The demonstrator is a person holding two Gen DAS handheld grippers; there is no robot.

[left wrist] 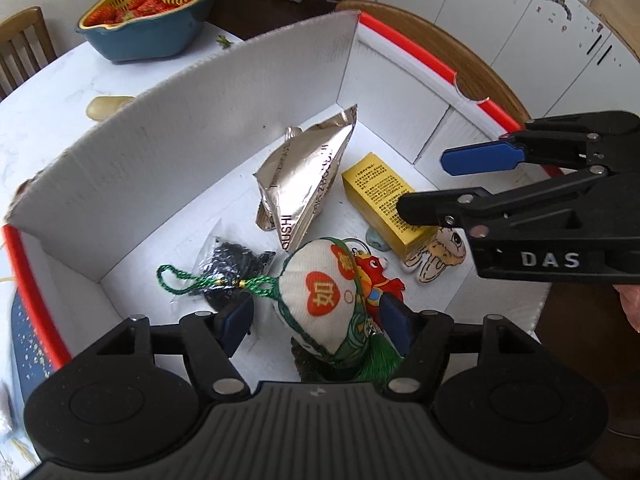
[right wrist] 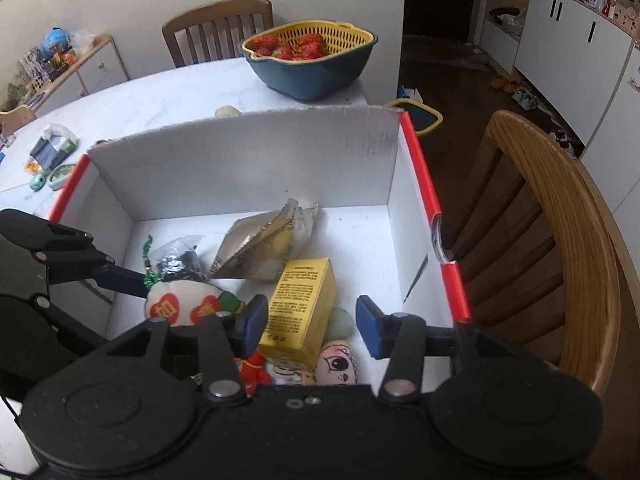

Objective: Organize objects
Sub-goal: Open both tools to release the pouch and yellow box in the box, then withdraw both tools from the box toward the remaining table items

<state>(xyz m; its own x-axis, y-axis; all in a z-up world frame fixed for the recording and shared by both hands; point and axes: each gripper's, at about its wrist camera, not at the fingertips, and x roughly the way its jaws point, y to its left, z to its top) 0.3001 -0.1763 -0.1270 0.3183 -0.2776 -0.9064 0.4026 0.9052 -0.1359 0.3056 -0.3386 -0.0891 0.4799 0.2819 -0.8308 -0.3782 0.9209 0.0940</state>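
Holding everything, a white cardboard box with red rims sits on the marble table, containing a silver foil pouch, a yellow carton and a white embroidered sachet. The sachet's long axis runs away from the left gripper, green loop leftward, between its spread, unclenched fingers. The right gripper hangs released over the carton.

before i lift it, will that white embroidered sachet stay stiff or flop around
The sachet looks stuffed and soft, so it will probably squash between the left gripper's jaws. Its green cord loop and tassel will likely dangle and may snag.
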